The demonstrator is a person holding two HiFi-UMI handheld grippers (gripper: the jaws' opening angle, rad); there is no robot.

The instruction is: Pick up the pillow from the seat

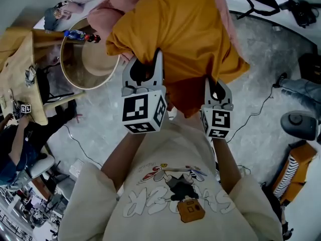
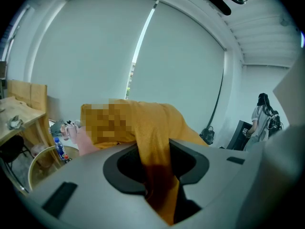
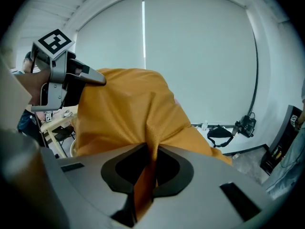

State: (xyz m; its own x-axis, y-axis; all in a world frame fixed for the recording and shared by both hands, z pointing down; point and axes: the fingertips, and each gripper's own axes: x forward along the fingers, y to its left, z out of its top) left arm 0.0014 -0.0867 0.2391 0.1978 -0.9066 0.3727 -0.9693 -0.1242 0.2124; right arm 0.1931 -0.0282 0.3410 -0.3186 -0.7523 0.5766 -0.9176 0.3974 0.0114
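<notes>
Pillow (image 1: 175, 29) is up in the air in front of the person's chest, over the grey floor (image 1: 261, 44), just right of the round wood-rimmed seat (image 1: 90, 59) in the head view. Can't tell if it's fully clear of the pink cloth (image 1: 108, 9) behind it.

Orientation: near edge runs left-right between the two tongs, and the body extends away from the person. It looks a bit longer that way than across, but the far end is cut off by the frame, so the long axis isn't firm.

Look: mustard-yellow plain woven cover, soft, creased, bulging in the middle. The near flap is in shadow and reads darker orange.

Left tongs (image 1: 146, 59): nearly closed, pinching a thick fold of the cover at the near-left edge; fabric fills the gap in the left gripper view.

Right tongs (image 1: 216, 87): almost fully closed on a thin pleat of the cover at the near-right edge.

Blue bottle (image 1: 75, 34) sits at the seat's far rim.
</notes>
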